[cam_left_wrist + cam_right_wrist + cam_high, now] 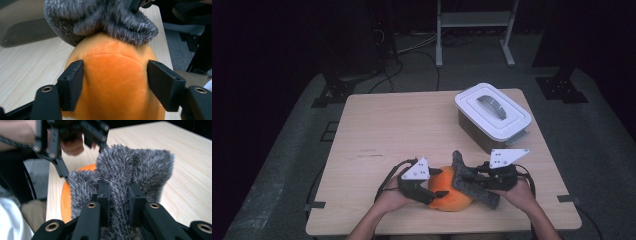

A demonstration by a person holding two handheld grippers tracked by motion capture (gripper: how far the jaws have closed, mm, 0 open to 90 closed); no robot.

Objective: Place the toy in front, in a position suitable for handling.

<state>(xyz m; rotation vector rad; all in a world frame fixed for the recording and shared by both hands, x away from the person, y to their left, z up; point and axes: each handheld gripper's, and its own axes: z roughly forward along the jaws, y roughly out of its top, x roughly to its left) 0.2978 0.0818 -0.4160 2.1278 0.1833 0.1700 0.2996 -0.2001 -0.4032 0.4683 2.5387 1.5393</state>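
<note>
At the near edge of the wooden table [377, 130] we see the person's two hands, each holding a gripper. The left gripper [424, 186] has its jaws spread wide around an orange plush toy [451, 192], one pad [71, 83] pressed against each flank of the soft body, as the left gripper view shows. The right gripper [484, 176] has its jaws drawn close together on a grey furry cloth [469, 181], a fold of fur pinched between them in the right gripper view. We note that the cloth drapes over the top of the toy, one corner standing up and the other end trailing toward the table's near right. The toy rests on the table between the two grippers, just in front of the person. Farther back, toward the far right of the table, stands a box with a white lid [492, 110] bearing a grey handle [491, 105]. Beyond the table we make out a white metal frame [474, 22] on the dark floor.
</note>
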